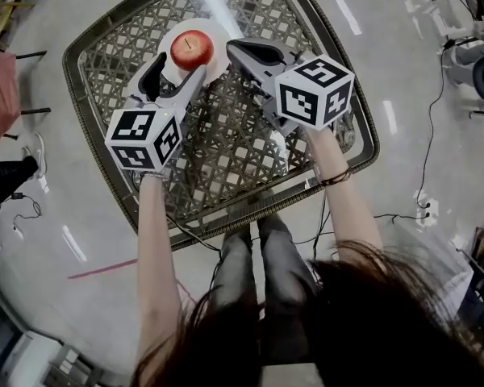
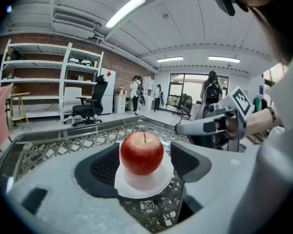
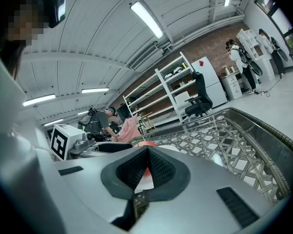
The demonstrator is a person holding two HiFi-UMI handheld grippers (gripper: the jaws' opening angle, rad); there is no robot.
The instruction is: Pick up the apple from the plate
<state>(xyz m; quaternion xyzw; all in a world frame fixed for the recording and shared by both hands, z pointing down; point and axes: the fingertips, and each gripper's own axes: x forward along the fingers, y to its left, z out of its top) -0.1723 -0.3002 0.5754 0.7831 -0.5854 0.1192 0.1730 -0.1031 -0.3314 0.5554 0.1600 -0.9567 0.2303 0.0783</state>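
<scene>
Left tool (image 1: pixel 180 71): jaws wide, flanking round red apple (image 1: pixel 191 48), pads clear of it; forearm stretched forward, angled slightly down. Apple between jaws, on small white plate (image 2: pixel 141 183) atop woven wicker table (image 1: pixel 226 151). Right tool (image 1: pixel 234 48): jaws together, empty, just right of plate.

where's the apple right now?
Head view, upper centre-left: the apple sits on the white plate at the far side of the lattice table, lined up between the jaws of the open left gripper.
</scene>
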